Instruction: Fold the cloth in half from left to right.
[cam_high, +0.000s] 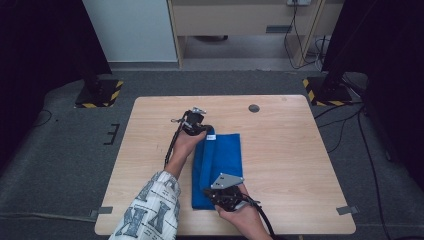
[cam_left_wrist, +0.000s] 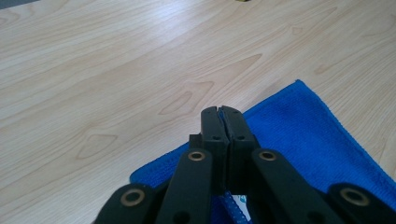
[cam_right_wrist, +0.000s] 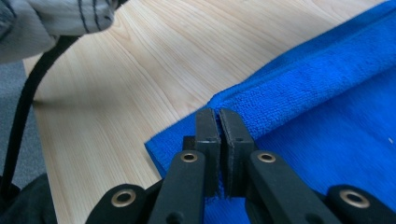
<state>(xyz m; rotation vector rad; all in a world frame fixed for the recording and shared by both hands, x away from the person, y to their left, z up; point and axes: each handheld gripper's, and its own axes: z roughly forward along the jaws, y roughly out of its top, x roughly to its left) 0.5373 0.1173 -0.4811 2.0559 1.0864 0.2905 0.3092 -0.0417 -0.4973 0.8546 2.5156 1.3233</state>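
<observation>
Both grippers' jaws clamped on blue cloth (cam_high: 220, 165) edge, left (cam_high: 204, 129) far corner, right (cam_high: 216, 192) near; bare table (cam_high: 290, 150) rightward.

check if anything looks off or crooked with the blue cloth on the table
Nothing stands out. The blue cloth lies folded lengthwise on the wooden table, its layers roughly aligned. The left gripper and right gripper are each shut on a cloth edge. No spills or damage visible.

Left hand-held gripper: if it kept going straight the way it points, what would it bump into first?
Probably just the bare wooden table. The left hand-held gripper is shut on the blue towel, whose edge ends near its tips; beyond lies plain wood. How steeply it tilts down is hard to judge.
</observation>
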